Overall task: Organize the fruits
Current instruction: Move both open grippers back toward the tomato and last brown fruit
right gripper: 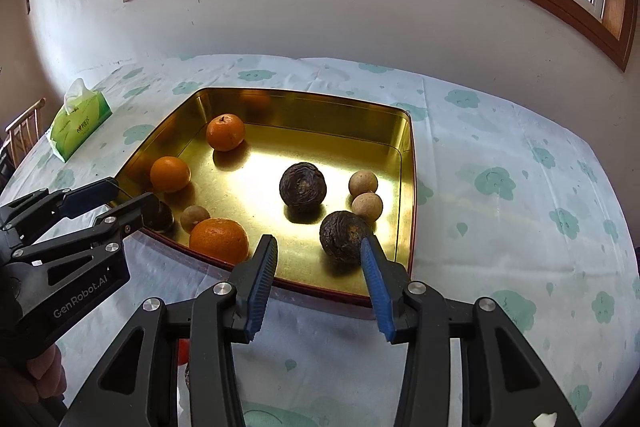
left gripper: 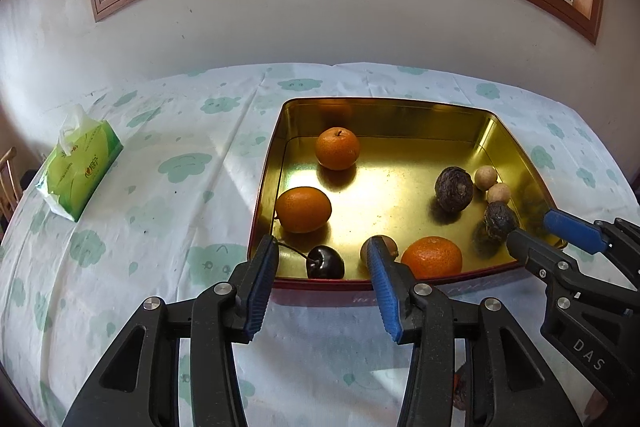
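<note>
A gold tray (left gripper: 384, 103) (right gripper: 304, 95) holds three oranges (left gripper: 337, 149) (right gripper: 170, 173), two dark wrinkled fruits (left gripper: 454, 189), pale round fruits (left gripper: 486, 177) and a dark cherry (left gripper: 325, 261). My left gripper (left gripper: 322, 245) (right gripper: 134, 193) hovers open at the tray's near left edge. The cherry lies loose past its tips, and a brown round fruit (left gripper: 394, 247) peeks from behind its right finger. My right gripper (right gripper: 318, 243) (left gripper: 532, 227) stands open at the near right edge. A dark wrinkled fruit (right gripper: 342, 241) sits by its right fingertip, apart from the left one.
A green tissue pack (left gripper: 80, 171) (right gripper: 78, 125) lies on the cloud-print tablecloth at the far left, with a wooden chair (right gripper: 24, 135) beyond the table edge. Wall and window stand behind. Small reddish and dark things (right gripper: 182, 351) show on the cloth under the grippers.
</note>
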Motion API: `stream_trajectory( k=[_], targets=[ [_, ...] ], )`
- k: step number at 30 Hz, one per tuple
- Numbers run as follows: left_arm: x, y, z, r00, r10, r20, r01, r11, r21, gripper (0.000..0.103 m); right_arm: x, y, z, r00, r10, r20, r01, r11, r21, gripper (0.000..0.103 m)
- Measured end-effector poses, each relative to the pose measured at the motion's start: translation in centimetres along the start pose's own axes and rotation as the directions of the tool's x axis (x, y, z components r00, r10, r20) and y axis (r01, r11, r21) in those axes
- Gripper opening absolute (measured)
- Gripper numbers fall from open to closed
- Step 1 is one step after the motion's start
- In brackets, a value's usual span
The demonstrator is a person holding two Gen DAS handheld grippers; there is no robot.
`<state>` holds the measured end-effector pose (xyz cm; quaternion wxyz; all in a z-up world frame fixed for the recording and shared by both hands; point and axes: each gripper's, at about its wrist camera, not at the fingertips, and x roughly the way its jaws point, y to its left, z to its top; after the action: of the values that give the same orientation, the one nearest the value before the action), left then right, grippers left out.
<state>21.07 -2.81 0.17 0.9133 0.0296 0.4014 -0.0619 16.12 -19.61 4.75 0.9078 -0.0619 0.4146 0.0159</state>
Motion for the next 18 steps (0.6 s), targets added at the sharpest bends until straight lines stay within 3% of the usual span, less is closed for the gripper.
stream_trajectory(
  k=[18],
  targets=[
    [-4.7,2.1,-6.7,1.000,0.022,-0.004,-0.022,1.000,-0.022,0.048,-4.5,0.9,-5.9,1.000,-0.017,0.000,0.017,1.000,-0.017,0.041]
  ],
)
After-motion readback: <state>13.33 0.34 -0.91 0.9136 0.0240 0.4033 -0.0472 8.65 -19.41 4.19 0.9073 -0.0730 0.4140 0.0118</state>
